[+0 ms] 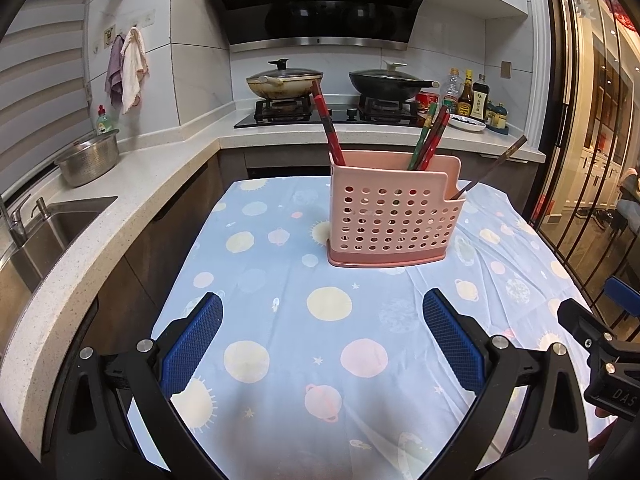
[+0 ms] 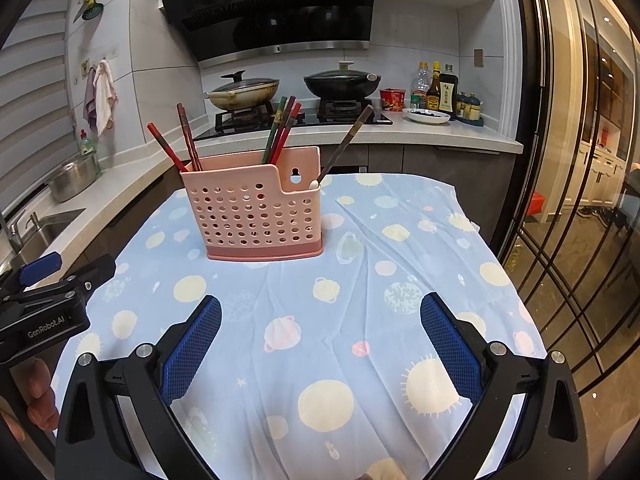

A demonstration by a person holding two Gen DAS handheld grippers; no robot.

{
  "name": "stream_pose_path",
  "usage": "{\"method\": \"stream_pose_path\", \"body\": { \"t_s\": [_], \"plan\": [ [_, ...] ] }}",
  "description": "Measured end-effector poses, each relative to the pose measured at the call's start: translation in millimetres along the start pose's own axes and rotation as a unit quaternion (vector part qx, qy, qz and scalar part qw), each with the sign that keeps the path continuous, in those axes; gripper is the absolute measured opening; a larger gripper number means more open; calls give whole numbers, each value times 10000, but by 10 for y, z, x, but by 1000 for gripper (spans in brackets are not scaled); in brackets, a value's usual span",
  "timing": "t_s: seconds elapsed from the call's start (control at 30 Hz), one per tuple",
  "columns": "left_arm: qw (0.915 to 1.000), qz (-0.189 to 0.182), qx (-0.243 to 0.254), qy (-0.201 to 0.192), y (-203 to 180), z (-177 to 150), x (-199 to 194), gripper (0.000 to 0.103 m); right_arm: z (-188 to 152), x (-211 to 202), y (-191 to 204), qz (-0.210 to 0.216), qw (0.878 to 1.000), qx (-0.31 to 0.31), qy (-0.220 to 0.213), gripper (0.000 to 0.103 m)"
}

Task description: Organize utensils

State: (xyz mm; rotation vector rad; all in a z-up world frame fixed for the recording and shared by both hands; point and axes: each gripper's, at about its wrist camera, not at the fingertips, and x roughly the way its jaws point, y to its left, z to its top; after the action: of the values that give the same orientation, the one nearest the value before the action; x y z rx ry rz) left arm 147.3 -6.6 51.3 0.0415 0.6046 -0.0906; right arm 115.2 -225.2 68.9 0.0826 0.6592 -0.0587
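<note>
A pink perforated utensil holder (image 1: 390, 220) stands upright on the blue patterned tablecloth (image 1: 280, 320); it also shows in the right wrist view (image 2: 256, 216). Red and green chopsticks (image 1: 430, 142) and a dark-handled utensil (image 1: 492, 168) stick out of it, as the right wrist view shows for the chopsticks (image 2: 282, 132) and the utensil (image 2: 346, 140). My left gripper (image 1: 322, 320) is open and empty, hovering in front of the holder. My right gripper (image 2: 320, 322) is open and empty, also in front of the holder. Each gripper shows at the edge of the other's view.
A counter with a sink (image 1: 60, 224) and steel bowl (image 1: 88, 160) runs along the left. A stove with two pans (image 1: 332, 80) and sauce bottles (image 1: 468, 96) sits behind the table. A glass door (image 2: 580, 200) is on the right.
</note>
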Motion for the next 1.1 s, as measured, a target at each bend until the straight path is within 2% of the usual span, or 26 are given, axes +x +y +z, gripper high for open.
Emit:
{"method": "stream_pose_path", "body": {
  "t_s": [1.1],
  "plan": [
    [10000, 69, 42, 39, 25, -12, 28, 96, -19, 20, -13, -40, 10000, 46, 35, 96]
  ]
}}
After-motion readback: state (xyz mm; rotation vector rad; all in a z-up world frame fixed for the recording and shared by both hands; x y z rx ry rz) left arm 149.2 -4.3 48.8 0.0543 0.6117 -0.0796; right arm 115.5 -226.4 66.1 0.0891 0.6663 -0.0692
